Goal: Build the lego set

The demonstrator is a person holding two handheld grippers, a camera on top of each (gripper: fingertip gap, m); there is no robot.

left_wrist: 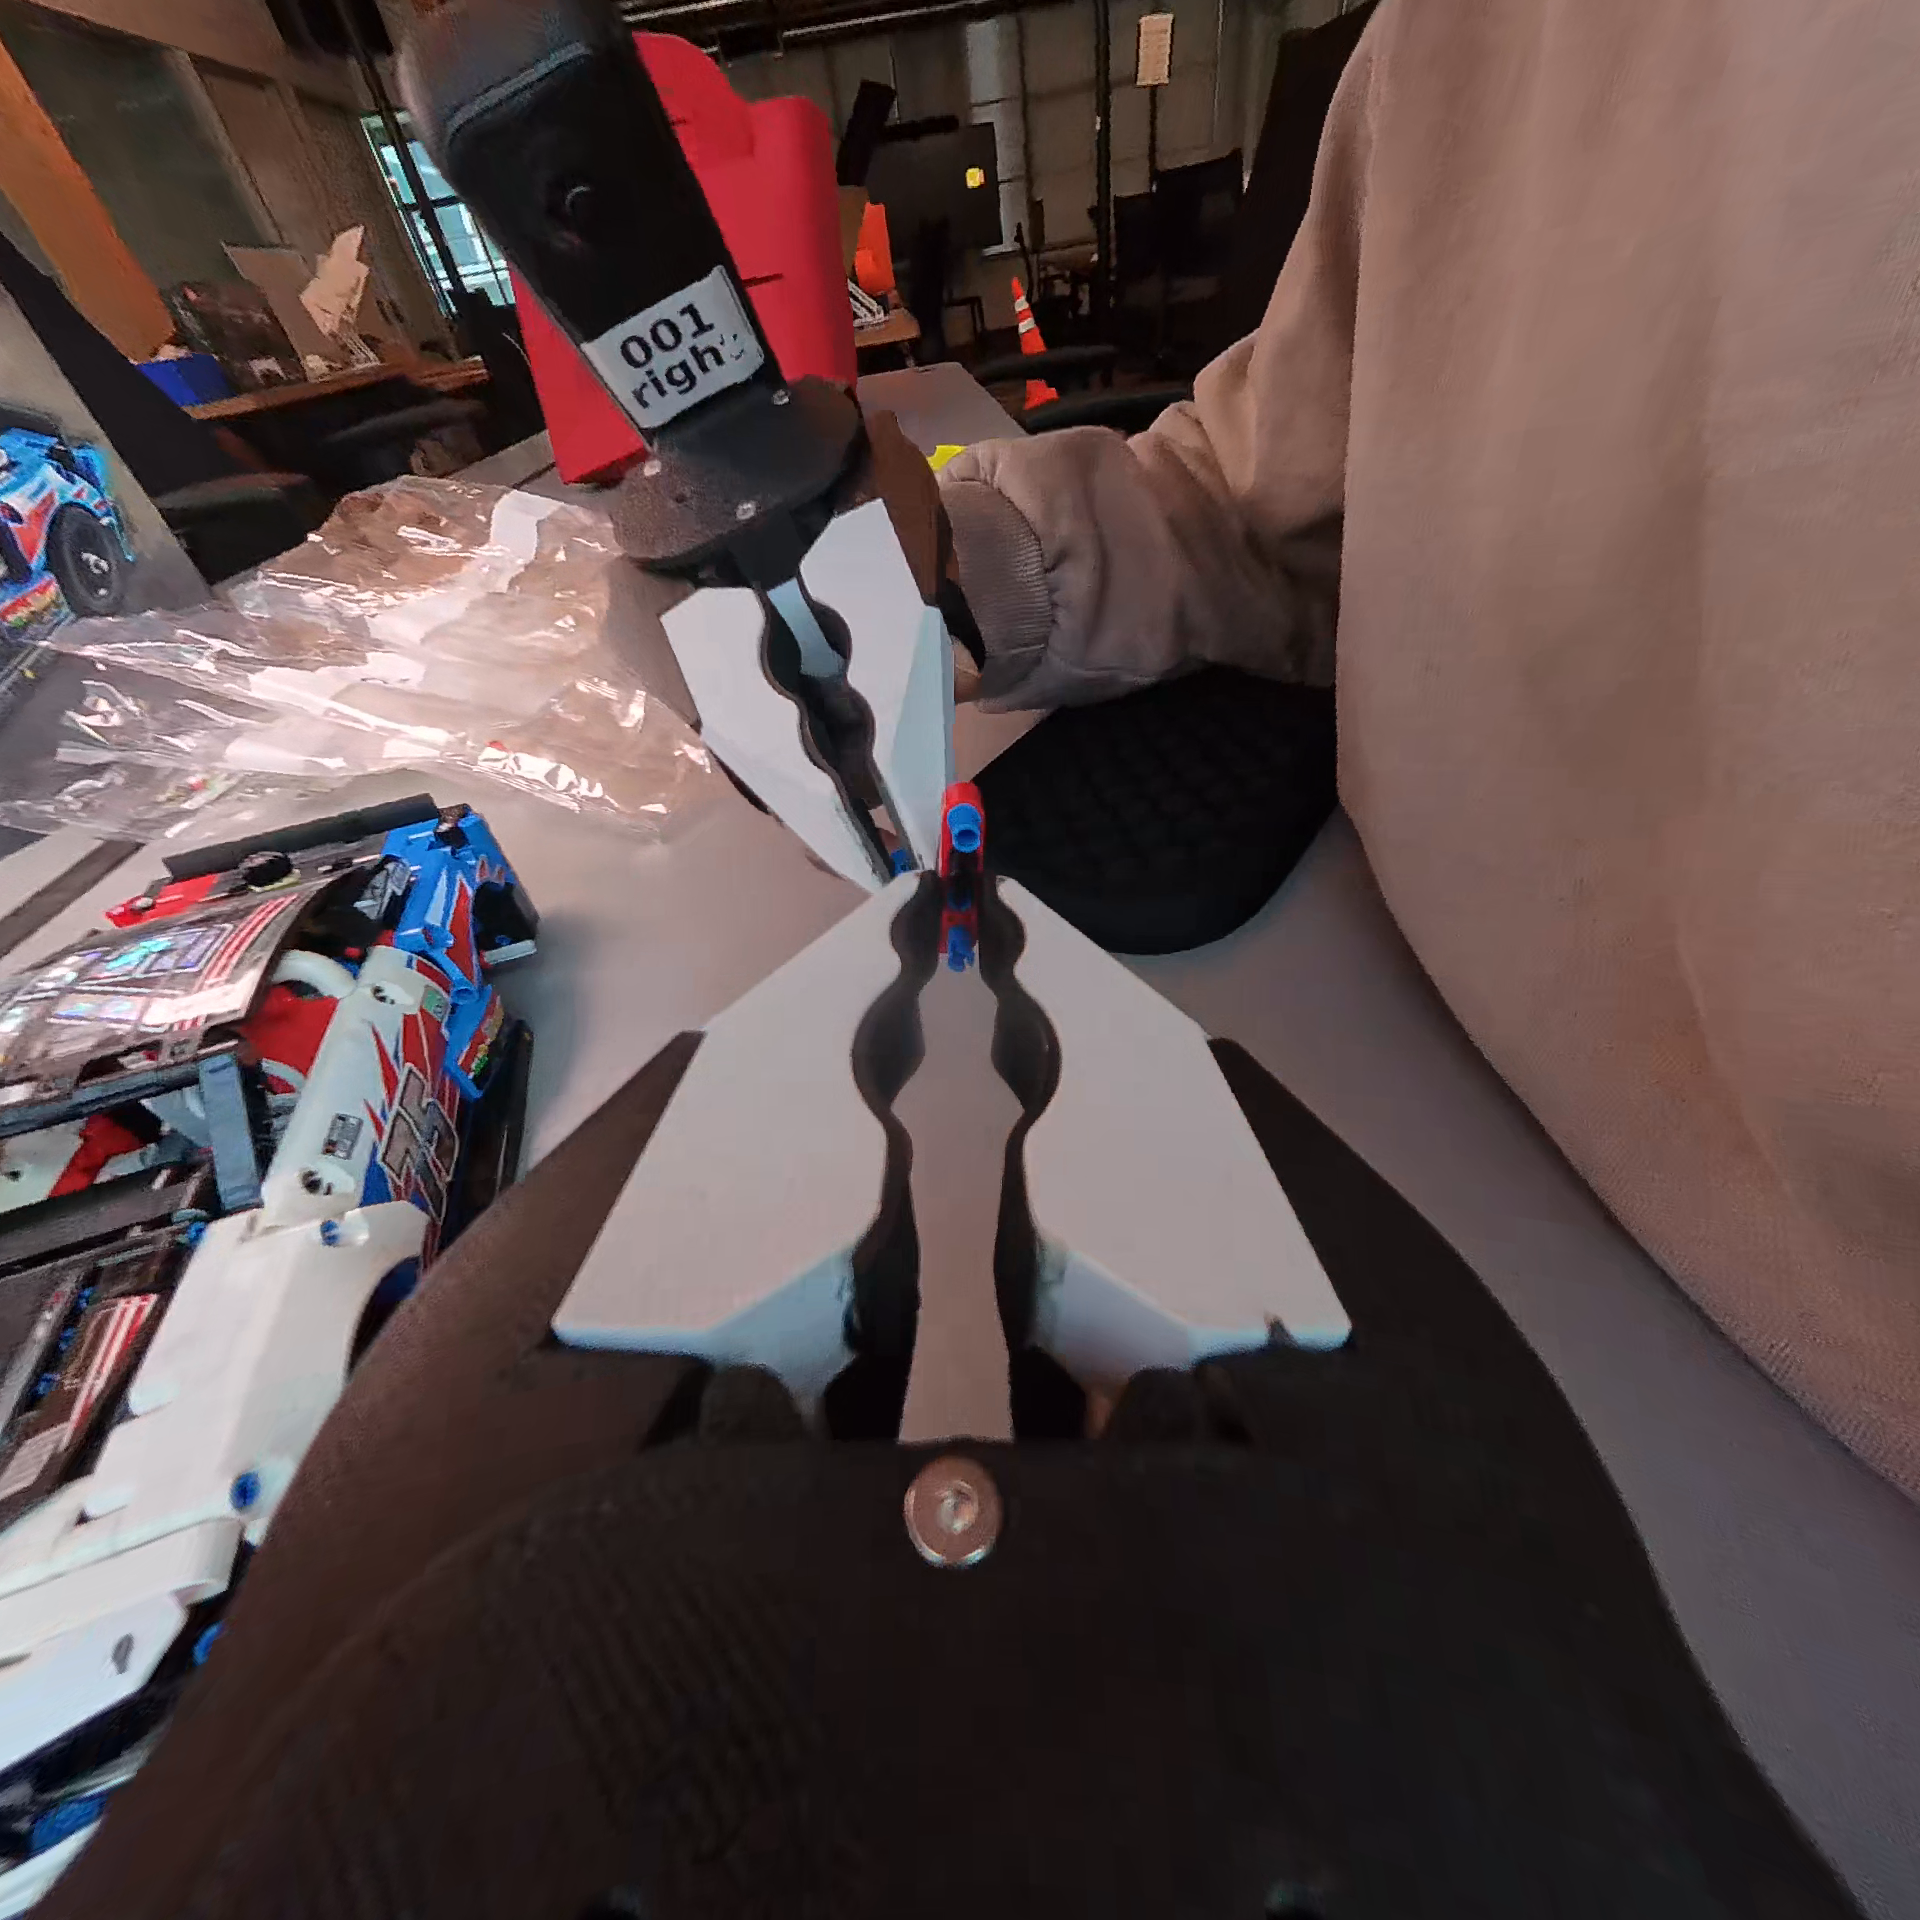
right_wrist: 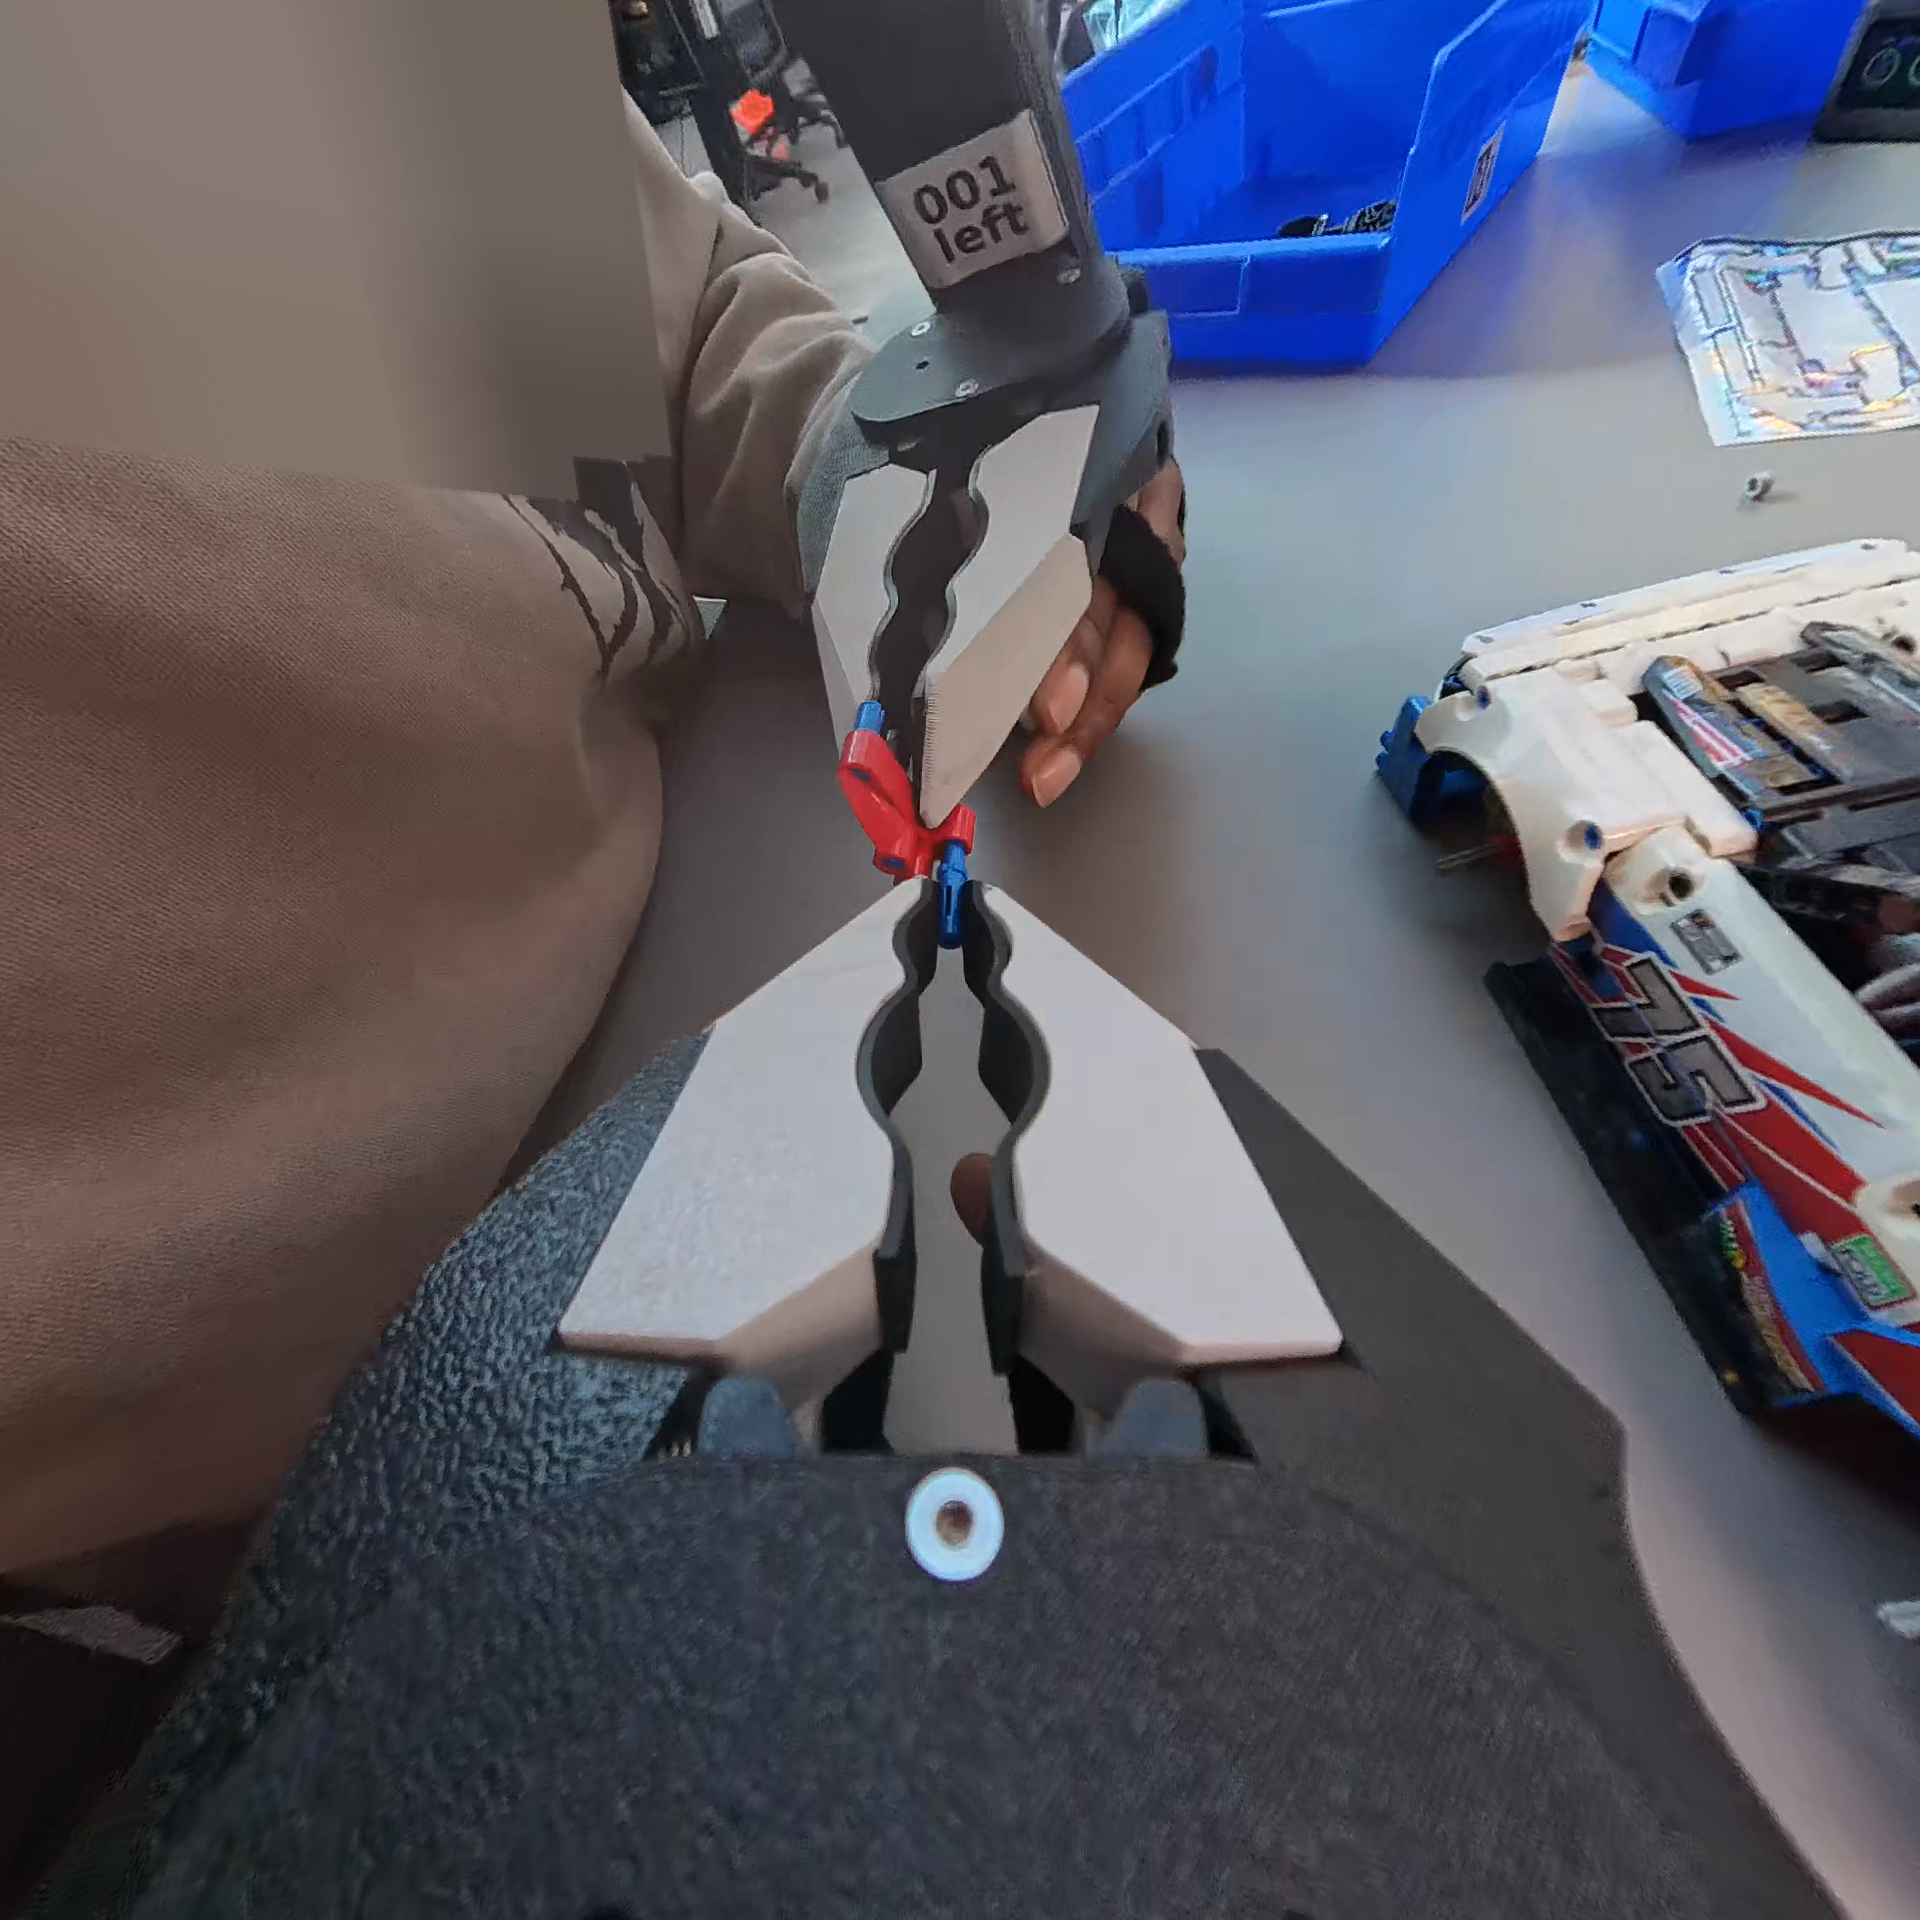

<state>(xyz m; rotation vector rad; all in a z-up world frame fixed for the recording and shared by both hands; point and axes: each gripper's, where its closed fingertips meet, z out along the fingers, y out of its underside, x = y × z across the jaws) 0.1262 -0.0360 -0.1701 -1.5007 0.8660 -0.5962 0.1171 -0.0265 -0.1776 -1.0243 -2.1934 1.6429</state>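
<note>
The left gripper is clamping a small red connector piece at its fingertips, in the air above the grey table and just in front of the person's beige sleeve. A short blue peg is sticking out of the top end of the red piece. In the right wrist view this gripper is pointing downward, with the person's hand wrapping its handle from behind and the fingers resting near the table.

Moving rightward, the right gripper is pinching a blue pin between its tips, and the pin's far end is meeting the lower hole of the red piece. The two grippers are standing nearly tip to tip, the right one aiming forward along the pin and angling down steeply in the left wrist view.

Both parts look like hard, light, smooth plastic, so they are likely to twist or pop out of a loose pinch. The pin is best taken across its middle collar, leaving the end free; the red piece is best taken on its flat faces, clear of the holes. Pushing straight along the pin seems wise, since a skewed push could jam it.

Farther right, the part-built race car is lying on the table well apart from the grippers, with blue bins and a sticker sheet beyond.
</note>
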